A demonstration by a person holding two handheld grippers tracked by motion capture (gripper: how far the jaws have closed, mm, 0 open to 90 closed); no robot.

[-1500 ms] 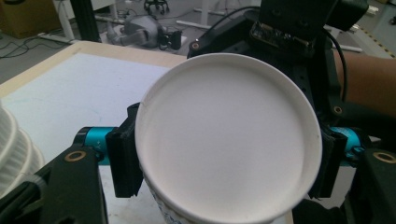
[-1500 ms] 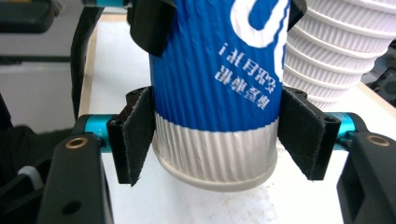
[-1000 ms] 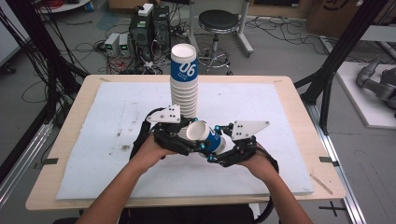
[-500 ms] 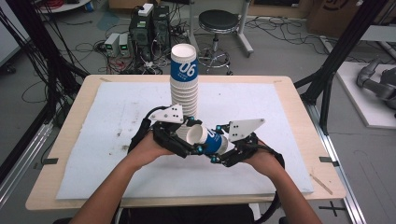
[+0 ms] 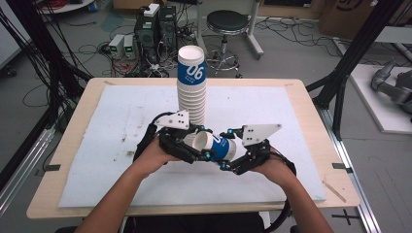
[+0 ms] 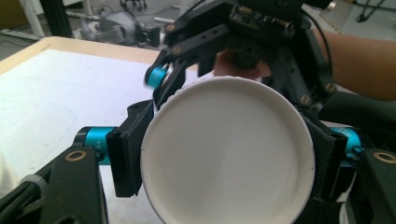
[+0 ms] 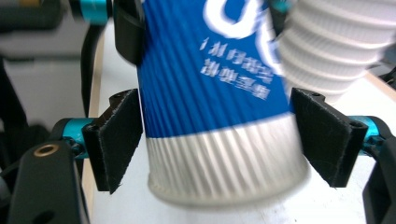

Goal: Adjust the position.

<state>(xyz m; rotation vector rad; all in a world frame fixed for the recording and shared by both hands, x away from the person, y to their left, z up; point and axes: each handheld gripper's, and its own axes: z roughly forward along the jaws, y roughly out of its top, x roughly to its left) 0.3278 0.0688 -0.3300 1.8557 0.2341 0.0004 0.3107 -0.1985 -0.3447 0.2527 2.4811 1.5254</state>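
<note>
A tall stack of paper cups [image 5: 191,82] with a blue "06" band stands at the table's middle. In front of it, a single paper cup [image 5: 218,147] lies sideways in the air between both grippers. My left gripper [image 5: 195,145] is shut on its rim end; in the left gripper view I look straight into the white mouth of the cup [image 6: 226,154], with a jaw pressed on each side. My right gripper [image 5: 228,159] straddles the cup's base [image 7: 219,154], its jaws apart and just off the walls. The cup is blurred there.
A white mat [image 5: 272,111] covers most of the wooden table [image 5: 318,121]. The cup stack [image 7: 336,51] rises just beyond my right gripper. Past the table's far edge are a stool [image 5: 227,22], computer cases and floor cables. Black frame posts stand at both sides.
Both hands have shifted slightly with the cup still between them. The cup now moves relative to my right gripper's jaws.
</note>
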